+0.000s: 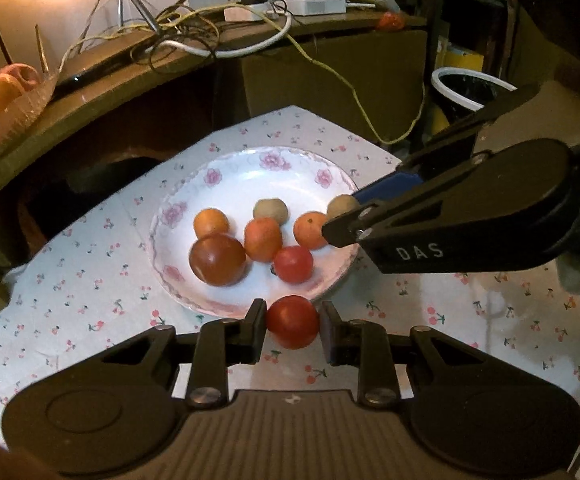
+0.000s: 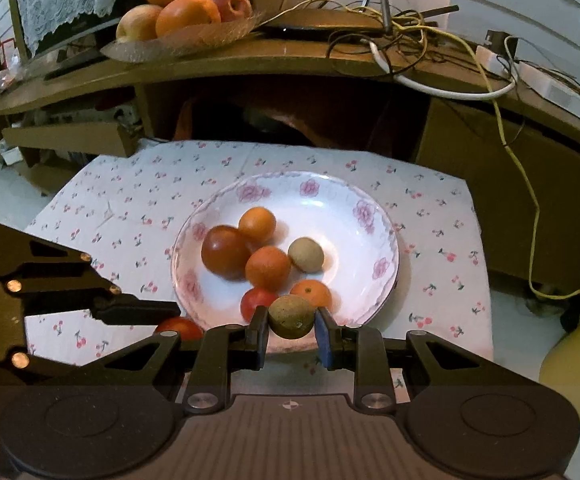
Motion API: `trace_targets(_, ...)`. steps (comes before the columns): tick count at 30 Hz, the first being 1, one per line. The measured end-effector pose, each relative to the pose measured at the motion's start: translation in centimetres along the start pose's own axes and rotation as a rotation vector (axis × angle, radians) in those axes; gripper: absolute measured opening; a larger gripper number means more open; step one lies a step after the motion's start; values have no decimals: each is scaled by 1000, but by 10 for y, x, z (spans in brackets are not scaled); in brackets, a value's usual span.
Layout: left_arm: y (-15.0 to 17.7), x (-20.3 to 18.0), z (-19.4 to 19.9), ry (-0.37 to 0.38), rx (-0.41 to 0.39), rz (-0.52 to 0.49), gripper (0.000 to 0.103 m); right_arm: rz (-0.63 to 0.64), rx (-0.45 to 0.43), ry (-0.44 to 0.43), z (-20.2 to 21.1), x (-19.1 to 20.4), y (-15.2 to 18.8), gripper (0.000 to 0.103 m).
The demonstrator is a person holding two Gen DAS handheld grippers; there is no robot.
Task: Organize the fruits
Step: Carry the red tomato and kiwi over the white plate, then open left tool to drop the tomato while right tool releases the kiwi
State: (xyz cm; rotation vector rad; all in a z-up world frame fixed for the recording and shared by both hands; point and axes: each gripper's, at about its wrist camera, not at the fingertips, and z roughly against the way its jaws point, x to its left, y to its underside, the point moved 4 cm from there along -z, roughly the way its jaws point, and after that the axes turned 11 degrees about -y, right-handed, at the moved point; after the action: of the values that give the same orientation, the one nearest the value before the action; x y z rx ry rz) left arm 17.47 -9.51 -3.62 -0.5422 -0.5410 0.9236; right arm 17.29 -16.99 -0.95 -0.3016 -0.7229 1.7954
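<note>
Left tongs (image 1: 293, 326) round glossy red tomato (image 1: 292, 321)

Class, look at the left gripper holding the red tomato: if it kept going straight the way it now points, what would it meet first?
Probably the near rim of the white floral china plate, just ahead of the left gripper and its round red tomato. If it clears the rim, the smaller red tomato on the plate comes next; depth is unclear.
</note>
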Motion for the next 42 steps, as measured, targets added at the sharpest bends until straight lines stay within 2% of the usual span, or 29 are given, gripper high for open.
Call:
trace_targets(9,-17,13,-16,-94,-12,41,34,-21,-19,35,-7,-7,-6,28)
trace_targets(14,-22,18,-31,-121,-4,73,34,-33,-15,67,-19,-14,-10,28)
trace_targets(31,-29,12,-43,-142,-2,78,37,-46,-28,79,-30,-24,-13,29)
trace_targets(37,-29,13,-44,-147,8,87,37,-52,-33,82,-30,-23,-14,32)
trace_targets(42,-30,19,-39,-158,-3,112,44,-50,-43,89,-27,-22,-14,37)
